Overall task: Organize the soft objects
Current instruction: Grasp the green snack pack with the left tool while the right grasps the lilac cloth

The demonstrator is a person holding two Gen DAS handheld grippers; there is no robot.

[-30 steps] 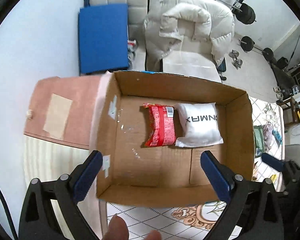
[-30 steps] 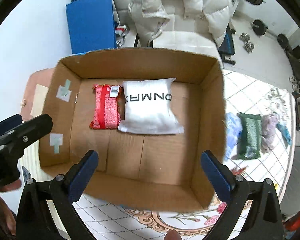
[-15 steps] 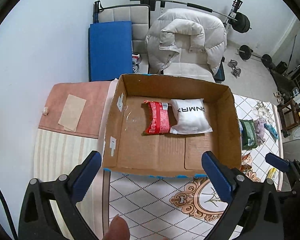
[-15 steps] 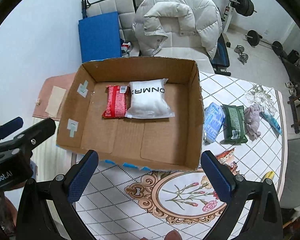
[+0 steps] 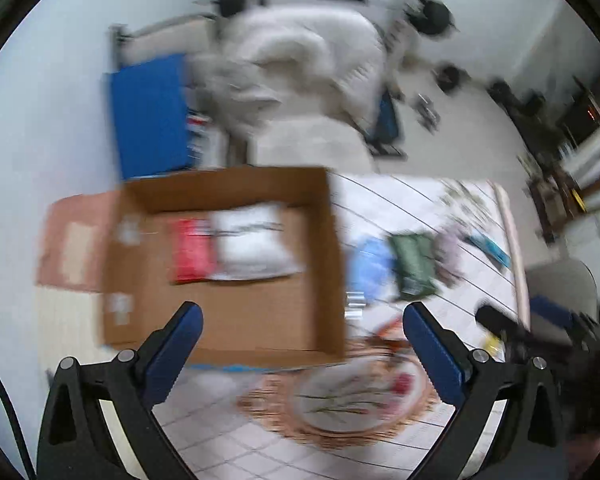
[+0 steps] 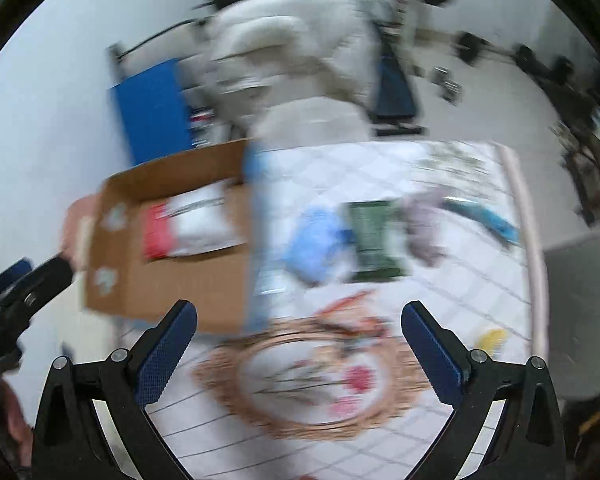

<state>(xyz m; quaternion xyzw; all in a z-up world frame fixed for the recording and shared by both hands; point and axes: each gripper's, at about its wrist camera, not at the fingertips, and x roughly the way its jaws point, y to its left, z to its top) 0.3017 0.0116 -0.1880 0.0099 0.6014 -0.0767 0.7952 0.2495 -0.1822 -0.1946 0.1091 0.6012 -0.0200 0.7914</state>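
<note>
I see the red packet (image 5: pixel 191 250) and white pouch (image 5: pixel 256 246) lying side by side inside the cardboard box (image 5: pixel 228 320). Just right of it, a blue bag (image 6: pixel 320 240) and green pack (image 6: pixel 374 246) sit on the patterned cloth (image 6: pixel 440 308). My left gripper (image 5: pixel 300 344) and right gripper (image 6: pixel 298 342) hang spread wide, empty.

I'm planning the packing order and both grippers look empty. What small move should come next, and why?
Probably ease the right gripper toward the blue packet, the loose item lying nearest the box. The box already holds a red packet and a white pouch, while both grippers stand open and empty.
</note>
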